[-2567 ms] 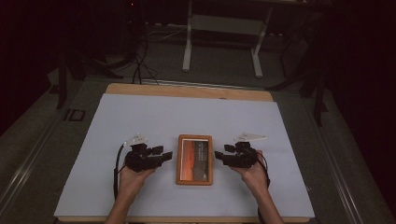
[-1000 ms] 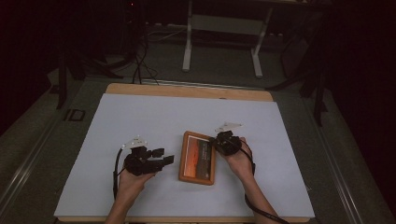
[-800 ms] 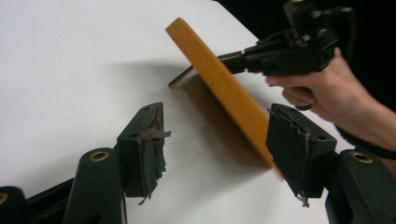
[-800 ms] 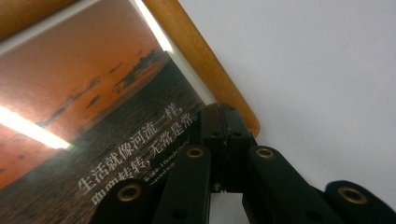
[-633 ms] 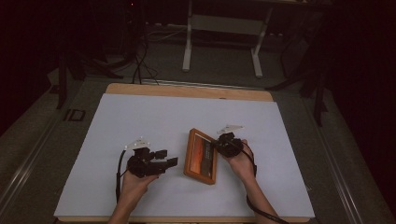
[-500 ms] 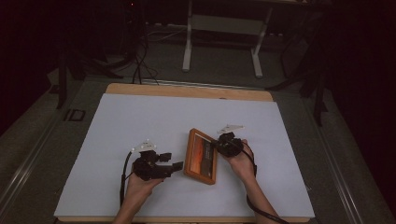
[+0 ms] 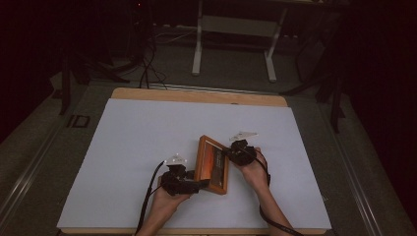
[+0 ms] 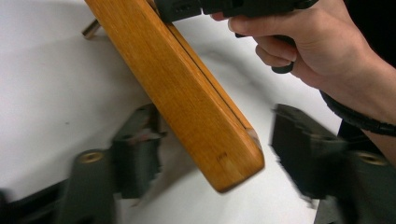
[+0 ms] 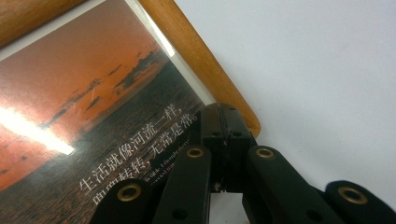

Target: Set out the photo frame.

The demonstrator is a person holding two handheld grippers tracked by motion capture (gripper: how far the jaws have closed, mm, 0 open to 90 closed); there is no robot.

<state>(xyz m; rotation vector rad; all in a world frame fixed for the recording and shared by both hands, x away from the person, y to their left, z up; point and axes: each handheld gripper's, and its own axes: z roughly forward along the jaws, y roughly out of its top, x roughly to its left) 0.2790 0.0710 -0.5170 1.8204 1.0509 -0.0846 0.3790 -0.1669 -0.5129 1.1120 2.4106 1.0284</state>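
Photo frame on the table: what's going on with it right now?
A person is working a wooden photo frame with two handheld grippers on a white table. The right gripper is shut, its tips resting at the frame's edge, and the frame stands tilted with one side lifted. The left gripper has its jaws either side of the frame's near corner; they have just been closing but don't press on the wood yet. The frame holds a sunset picture with Chinese text.

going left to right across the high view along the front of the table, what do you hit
Bare white table top → left hand-held gripper → wooden picture frame, tilted up on edge → right hand-held gripper at the frame's far right side → bare table top again.
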